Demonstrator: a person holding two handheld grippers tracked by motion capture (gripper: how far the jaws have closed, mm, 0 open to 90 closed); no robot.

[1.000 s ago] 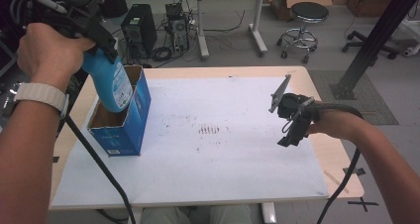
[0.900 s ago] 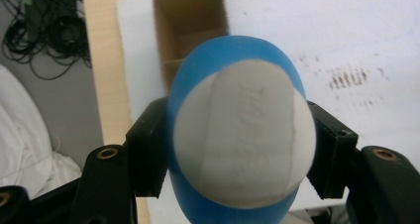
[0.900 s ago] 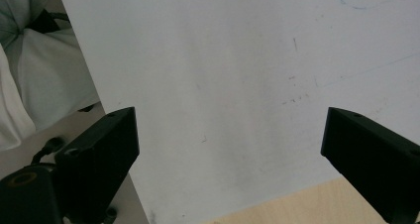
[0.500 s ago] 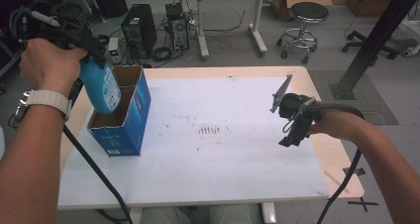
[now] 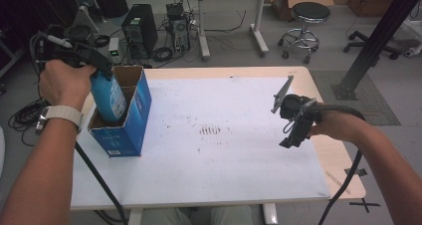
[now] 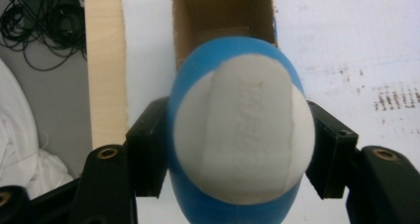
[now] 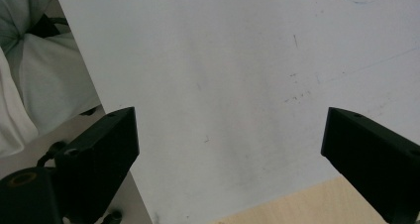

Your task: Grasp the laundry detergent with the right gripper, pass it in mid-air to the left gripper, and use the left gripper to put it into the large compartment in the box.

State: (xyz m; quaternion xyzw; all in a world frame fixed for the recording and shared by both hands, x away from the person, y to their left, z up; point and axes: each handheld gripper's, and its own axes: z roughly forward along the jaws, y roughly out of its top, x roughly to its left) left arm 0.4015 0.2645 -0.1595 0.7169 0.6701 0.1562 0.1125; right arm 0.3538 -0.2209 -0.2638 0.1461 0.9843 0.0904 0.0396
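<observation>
Tabletop [image 5: 239, 180] bare under the right gripper [image 5: 293, 125], whose jaws stand wide with nothing between, parked as before. Blue box [image 5: 124, 130] sits right below the left gripper [image 5: 97, 78], which has dropped since a second ago, clamped on the blue bottle [image 5: 109, 98]; bottle base now inside the box opening. Looks near release.
</observation>
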